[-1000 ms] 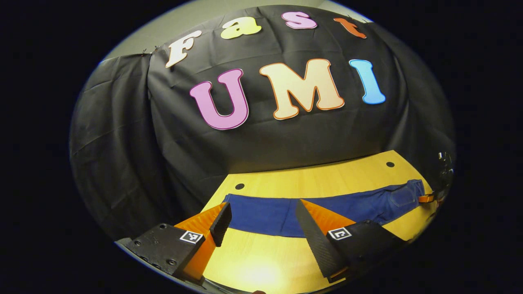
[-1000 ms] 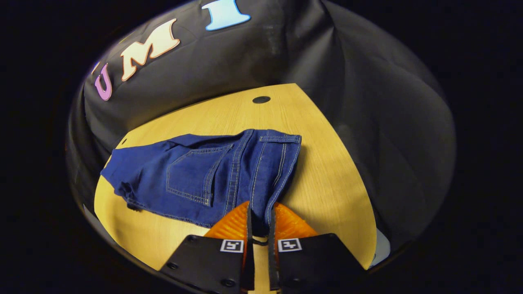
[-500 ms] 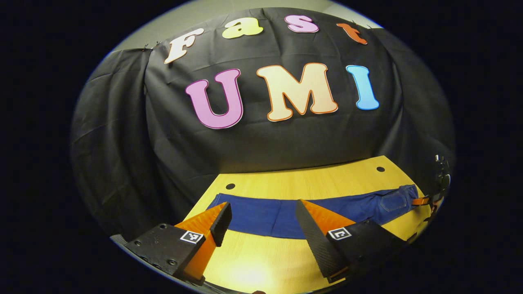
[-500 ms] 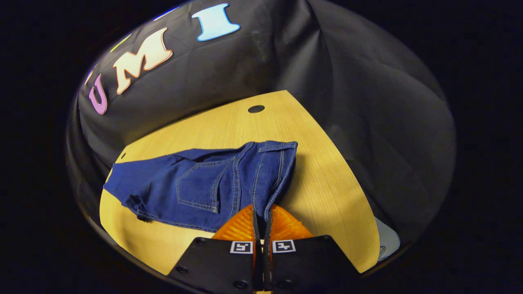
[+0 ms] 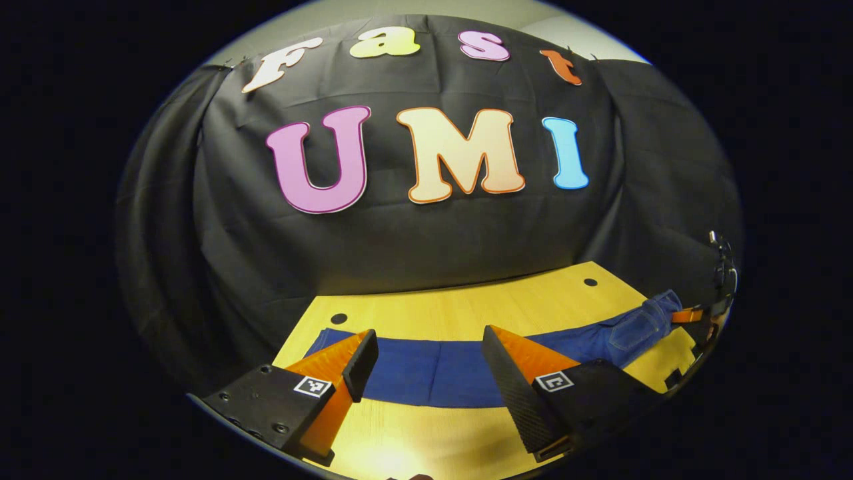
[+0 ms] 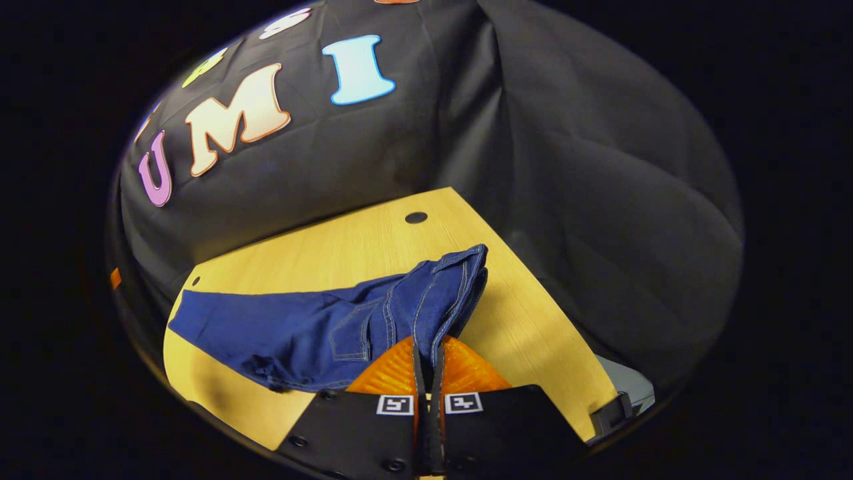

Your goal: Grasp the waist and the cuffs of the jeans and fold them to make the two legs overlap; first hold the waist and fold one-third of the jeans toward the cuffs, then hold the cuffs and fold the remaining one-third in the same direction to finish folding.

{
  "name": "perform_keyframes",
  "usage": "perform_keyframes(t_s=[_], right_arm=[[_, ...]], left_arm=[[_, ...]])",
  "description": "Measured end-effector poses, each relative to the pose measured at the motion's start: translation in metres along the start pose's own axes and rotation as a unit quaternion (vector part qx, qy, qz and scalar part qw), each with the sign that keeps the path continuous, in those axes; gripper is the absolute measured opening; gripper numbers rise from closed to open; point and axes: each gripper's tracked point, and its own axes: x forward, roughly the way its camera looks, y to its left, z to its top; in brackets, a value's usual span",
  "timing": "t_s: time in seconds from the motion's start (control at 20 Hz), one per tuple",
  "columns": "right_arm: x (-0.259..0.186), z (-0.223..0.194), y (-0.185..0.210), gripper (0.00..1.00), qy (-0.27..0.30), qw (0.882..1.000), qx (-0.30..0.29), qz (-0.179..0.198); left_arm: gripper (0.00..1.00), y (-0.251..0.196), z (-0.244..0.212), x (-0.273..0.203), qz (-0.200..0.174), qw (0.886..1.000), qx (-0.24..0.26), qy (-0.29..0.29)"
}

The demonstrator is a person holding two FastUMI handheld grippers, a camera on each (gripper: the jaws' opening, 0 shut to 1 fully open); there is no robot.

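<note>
Waist of the jeans [image 6: 373, 320] has risen, pinched in right gripper [image 6: 428, 360]; left gripper [image 5: 426, 363] hovers wide open.

Left gripper [image 5: 426, 367]: fingers spread wide apart, nothing between them, held low and pointing toward the far wall. Right gripper [image 6: 428, 360]: fingers pressed nearly together, clamping the waist edge of the jeans [image 6: 373, 320] and holding it lifted.

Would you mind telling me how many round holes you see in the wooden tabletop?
2. In the left gripper view, one hole sits near the table's far-left corner above the jeans, and the other hole near the far-right corner. The jeans may hide more.
</note>
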Motion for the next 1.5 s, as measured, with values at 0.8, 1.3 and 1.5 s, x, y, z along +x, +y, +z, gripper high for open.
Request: perform_keyframes(t_s=[0.8,1.3,1.5], right_arm=[[-0.054,0.042,0.306,0.03,-0.069,0.993,-0.047,0.081],[-0.014,-0.045,0.432,0.03,0.023,0.976,-0.042,0.213],[0.014,-0.093,0.458,0.03,0.076,0.968,-0.04,0.235]], left_arm=[[0.95,0.136,-0.061,0.073,-0.078,0.997,-0.02,0.009],[0.95,0.177,-0.098,0.083,-0.055,0.996,-0.043,0.047],[0.95,0.195,-0.115,0.087,-0.037,0.996,-0.048,0.064]])
